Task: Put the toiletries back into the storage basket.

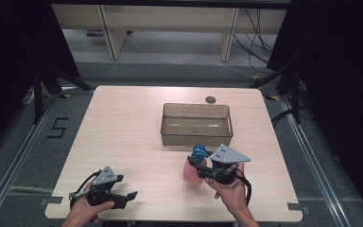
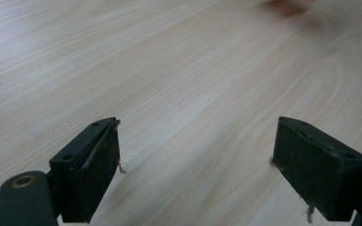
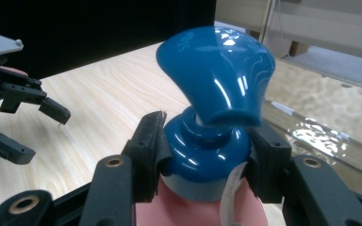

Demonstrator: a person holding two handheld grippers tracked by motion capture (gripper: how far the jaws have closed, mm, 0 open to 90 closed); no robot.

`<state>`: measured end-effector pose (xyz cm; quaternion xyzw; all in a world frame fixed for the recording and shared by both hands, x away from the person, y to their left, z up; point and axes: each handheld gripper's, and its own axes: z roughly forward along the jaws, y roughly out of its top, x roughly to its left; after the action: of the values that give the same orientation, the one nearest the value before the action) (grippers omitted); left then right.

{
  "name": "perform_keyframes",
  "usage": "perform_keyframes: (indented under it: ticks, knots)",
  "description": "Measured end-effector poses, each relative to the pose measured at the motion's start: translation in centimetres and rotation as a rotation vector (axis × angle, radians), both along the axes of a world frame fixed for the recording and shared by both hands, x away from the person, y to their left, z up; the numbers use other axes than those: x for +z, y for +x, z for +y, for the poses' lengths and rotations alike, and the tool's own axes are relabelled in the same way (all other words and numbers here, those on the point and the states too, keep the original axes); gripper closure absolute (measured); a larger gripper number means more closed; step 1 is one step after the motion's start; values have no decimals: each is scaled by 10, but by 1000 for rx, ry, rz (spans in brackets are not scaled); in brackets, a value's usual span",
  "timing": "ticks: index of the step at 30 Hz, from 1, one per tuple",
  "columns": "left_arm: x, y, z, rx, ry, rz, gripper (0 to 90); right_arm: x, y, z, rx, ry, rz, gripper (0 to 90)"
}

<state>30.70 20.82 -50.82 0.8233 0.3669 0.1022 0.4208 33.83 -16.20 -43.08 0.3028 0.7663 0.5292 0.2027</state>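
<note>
At the near left corner of the pale wood-grain table (image 1: 123,127), the left gripper (image 1: 128,197) rests low in the person's left hand (image 1: 86,210). Its jaws stand wide apart with nothing but bare tabletop between them, and they point toward the right.

Right of centre stands a pink plastic pump bottle with a glossy blue dispenser head (image 1: 194,166), upright on the table, its long axis vertical. The right gripper (image 3: 205,160) has closed on it — the two black pads press on either side of the blue collar just under the pump head, with the pink body below them. In the high view the right hand (image 1: 229,187) comes at the bottle from the near right, so this hand is plainly the one on the job; the left gripper is well apart from the bottle.

Just beyond the bottle, toward the far side, sits a translucent brown rectangular plastic bin (image 1: 196,137), open-topped and seemingly empty, its long side running left to right. The bottle stands just on the near side of the bin's near wall — so, as I judge it, the coming move turns on lifting the bottle clear of that wall and carrying it straight away from the person. Gripped high at the neck, the bottle may swing beneath the pads.
</note>
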Motion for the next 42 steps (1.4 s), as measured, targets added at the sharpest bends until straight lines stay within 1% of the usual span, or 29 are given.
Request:
perform_keyframes:
  ticks: [2, 3, 5, 7, 9, 11, 14, 15, 16, 20, 21, 22, 23, 24, 25, 29, 30, 31, 32, 33, 34, 35, 36, 37, 38, 39, 40, 41, 42]
  knots:
    - [0, 0, 0, -1, -1, 1, 149, 3, 2, -3, 1, -4, 7, 534]
    - [0, 0, 0, 0, 0, 2, 149, 4, 2, -3, -5, 21, 28, 534]
    - [0, 0, 0, 0, -1, 1, 149, 8, 3, -6, -15, 20, 38, 534]
    - [0, 0, 0, -1, -1, 1, 149, 12, 7, -9, -6, 10, 3, 534]
    - [0, 0, 1, -8, 12, 2, 149, 17, 7, -13, -36, 6, 3, 534]
    - [0, 0, 0, -2, 2, 2, 149, 22, 11, -17, -36, 9, -20, 534]
    - [0, 1, 1, -8, 12, 2, 149, 31, 15, -22, -63, 23, -15, 534]
    - [-1, 0, -2, 10, -16, 3, 149, 35, 16, -24, -66, 23, -16, 534]
    - [-1, 0, -1, 2, -1, 4, 149, 37, 18, -25, -64, 26, -18, 534]
    - [-1, 0, -1, 2, -2, 3, 149, 48, 24, -31, -94, 15, -33, 534]
    - [0, 1, 1, -8, 12, 3, 149, 49, 26, -32, -96, 17, -36, 534]
    - [0, 0, 0, -5, 9, 3, 149, 51, 27, -33, -107, 23, -18, 534]
    - [0, 0, 1, -8, 12, 3, 149, 53, 29, -35, -109, 22, -23, 534]
    - [0, 1, 1, -8, 12, 4, 149, 54, 30, -35, -116, 42, -24, 534]
    - [0, 1, 0, -6, 10, 3, 149, 56, 32, -38, -117, 31, -35, 534]
    - [0, 0, 0, -8, 10, 2, 149, 61, 37, -39, -145, 44, -31, 534]
    - [0, 0, 0, -8, 10, 2, 149, 62, 39, -41, -141, 31, -32, 534]
    - [-1, 0, -1, 4, -7, 2, 149, 62, 42, -42, -146, 18, -52, 534]
    - [0, 0, 0, -3, 5, 1, 149, 63, 43, -42, -147, 31, -33, 534]
    - [0, 0, 1, -10, 12, 2, 149, 63, 44, -43, -160, 34, -32, 534]
    - [0, 0, 0, -2, 1, 2, 149, 63, 46, -43, -161, 39, -39, 534]
    - [0, 0, 1, -10, 12, 2, 149, 63, 48, -45, -163, 37, -33, 534]
    - [-1, 0, -1, 4, -7, 1, 149, 64, 49, -45, -170, 33, -37, 534]
    - [-1, 0, -1, 7, -12, 1, 149, 64, 51, -46, -169, 36, -35, 534]
    - [0, 0, 0, -3, 0, 1, 149, 64, 52, -46, -188, 42, -35, 534]
    - [0, 0, 0, -3, 1, 1, 149, 64, 54, -47, -187, 38, -35, 534]
    - [0, 0, 0, -3, 2, 1, 149, 63, 56, -47, -175, 54, -27, 534]
    - [0, 0, 0, -9, 12, 2, 149, 64, 56, -47, -193, 43, -17, 534]
    - [0, 0, -1, -1, 1, 2, 149, 64, 59, -48, -189, 46, -37, 534]
